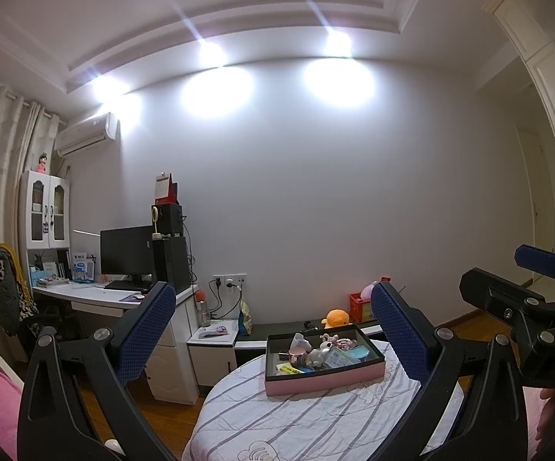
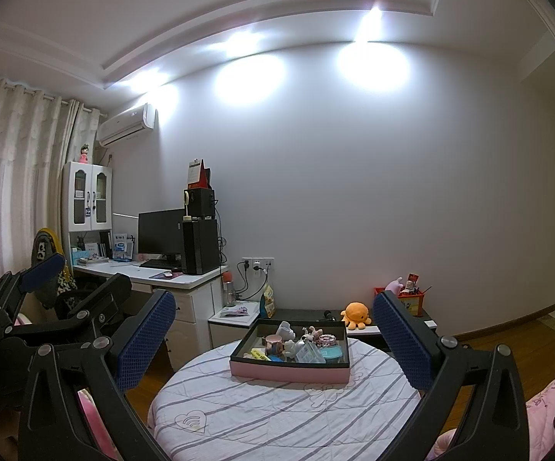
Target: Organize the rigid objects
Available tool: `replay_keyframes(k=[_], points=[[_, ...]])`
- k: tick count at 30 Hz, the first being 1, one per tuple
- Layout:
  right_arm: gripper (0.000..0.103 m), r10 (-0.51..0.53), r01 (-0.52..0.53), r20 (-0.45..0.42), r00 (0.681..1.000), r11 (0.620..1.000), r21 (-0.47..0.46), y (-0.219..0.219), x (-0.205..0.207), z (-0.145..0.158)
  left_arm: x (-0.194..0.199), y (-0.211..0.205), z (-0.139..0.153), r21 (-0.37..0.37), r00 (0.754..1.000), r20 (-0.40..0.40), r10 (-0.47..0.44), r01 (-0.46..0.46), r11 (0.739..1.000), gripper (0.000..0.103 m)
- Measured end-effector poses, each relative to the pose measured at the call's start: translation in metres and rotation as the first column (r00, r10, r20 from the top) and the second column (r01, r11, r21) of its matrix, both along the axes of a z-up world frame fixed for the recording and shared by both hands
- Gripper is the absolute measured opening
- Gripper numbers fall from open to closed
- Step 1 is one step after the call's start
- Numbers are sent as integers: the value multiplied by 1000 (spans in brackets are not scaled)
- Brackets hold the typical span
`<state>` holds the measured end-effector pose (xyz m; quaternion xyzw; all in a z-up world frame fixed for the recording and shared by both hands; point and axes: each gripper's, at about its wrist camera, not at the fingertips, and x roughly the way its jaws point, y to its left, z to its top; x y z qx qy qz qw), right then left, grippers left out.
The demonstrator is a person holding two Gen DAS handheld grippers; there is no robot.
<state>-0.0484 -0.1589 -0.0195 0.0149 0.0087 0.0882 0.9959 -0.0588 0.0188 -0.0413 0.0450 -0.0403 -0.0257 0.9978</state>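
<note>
A pink box with a black lining sits on a round table with a striped cloth. It holds several small things: a copper tin, a yellow marker, a clear case and a teal tin. My left gripper is open and empty, held back from the box. My right gripper is open and empty, also short of the box. Each gripper shows at the edge of the other's view: the right, the left.
A white desk with a monitor stands at the left. A low bench against the wall carries an orange plush and a red box. A white side cabinet stands behind the table. Pink bedding lies at right.
</note>
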Motion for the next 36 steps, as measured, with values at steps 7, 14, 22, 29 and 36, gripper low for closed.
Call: replay_keyframes(k=[7,14,22,29,36], points=[[103,-2,2,-3,1000,1000,-2,1,0,0,0,1,0,-2,1000,-6,-1,1,1000,103],[103,-13,13,-18,1000,1000,-26,6,11,2,7,3,3,11,1000,-20,3,-3,1000,103],[103,-26,23,-48,999,999,-45,3,51,13,43,3,17,47,999,-42,24,-22,999,103],[103,-28,25,-60,998,998,-56,0,84,25,75,2,32,46,999,-47,26,-24,999,103],[103,-31,27,-58,998,998,-63,-5,102,33,94,-5,43,55,999,-44,25,-23,998,103]])
